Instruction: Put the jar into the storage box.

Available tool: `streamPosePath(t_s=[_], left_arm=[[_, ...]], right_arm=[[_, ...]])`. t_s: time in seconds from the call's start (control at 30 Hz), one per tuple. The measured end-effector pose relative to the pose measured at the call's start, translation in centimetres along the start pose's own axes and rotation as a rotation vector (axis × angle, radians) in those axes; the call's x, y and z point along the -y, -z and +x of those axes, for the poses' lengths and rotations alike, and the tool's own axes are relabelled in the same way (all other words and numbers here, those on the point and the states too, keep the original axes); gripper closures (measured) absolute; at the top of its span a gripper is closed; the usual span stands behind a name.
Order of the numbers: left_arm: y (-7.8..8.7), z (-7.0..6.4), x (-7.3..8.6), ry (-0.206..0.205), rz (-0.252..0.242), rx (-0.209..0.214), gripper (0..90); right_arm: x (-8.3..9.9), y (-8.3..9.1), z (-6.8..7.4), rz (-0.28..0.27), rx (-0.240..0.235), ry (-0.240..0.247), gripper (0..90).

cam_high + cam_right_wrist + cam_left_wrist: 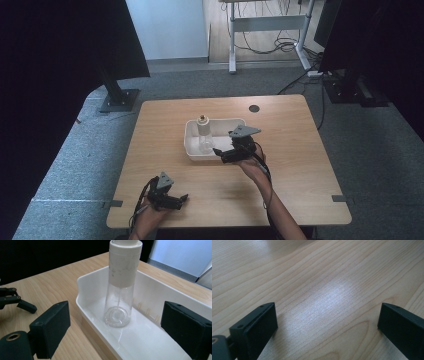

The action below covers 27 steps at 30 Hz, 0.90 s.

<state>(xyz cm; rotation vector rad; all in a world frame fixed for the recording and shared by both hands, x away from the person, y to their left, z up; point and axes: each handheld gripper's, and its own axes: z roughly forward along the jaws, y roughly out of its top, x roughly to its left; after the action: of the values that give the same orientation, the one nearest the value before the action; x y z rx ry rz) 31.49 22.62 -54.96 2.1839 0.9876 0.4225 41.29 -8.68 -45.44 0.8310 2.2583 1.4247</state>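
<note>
A clear bottle with a white upper sleeve stands upright inside a white tray at the table's middle. My right gripper is at the tray's near right corner, pointing at the bottle, open, with nothing between its jaws. My left gripper rests low near the front left edge of the wooden table, open over bare wood. The right gripper view also catches the left gripper far off at its left edge.
A dark round grommet sits near the table's far edge. Tape marks lie at the front corners. Black curtains and stand bases flank the table, and a desk frame with cables stands beyond it.
</note>
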Motion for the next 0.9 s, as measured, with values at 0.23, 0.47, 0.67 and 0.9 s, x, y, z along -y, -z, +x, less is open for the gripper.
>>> streamPosePath(t_s=[0.23,0.47,0.67,0.9], left_arm=[[0.0,0.0,0.0,0.003,-0.003,-0.001,1.8],[0.0,0.0,0.0,0.001,-0.001,-0.002,1.6],[0.0,0.0,0.0,0.003,0.0,-0.004,1.5],[0.0,0.0,0.0,0.004,-0.001,-0.004,1.5]], right_arm=[[0.5,0.7,0.2,0.008,0.002,0.008,8.2],[1.1,1.6,0.2,0.008,0.007,0.016,8.2],[1.6,2.2,0.2,0.006,0.011,0.016,8.2],[2.4,2.8,0.2,0.011,0.014,0.014,8.3]])
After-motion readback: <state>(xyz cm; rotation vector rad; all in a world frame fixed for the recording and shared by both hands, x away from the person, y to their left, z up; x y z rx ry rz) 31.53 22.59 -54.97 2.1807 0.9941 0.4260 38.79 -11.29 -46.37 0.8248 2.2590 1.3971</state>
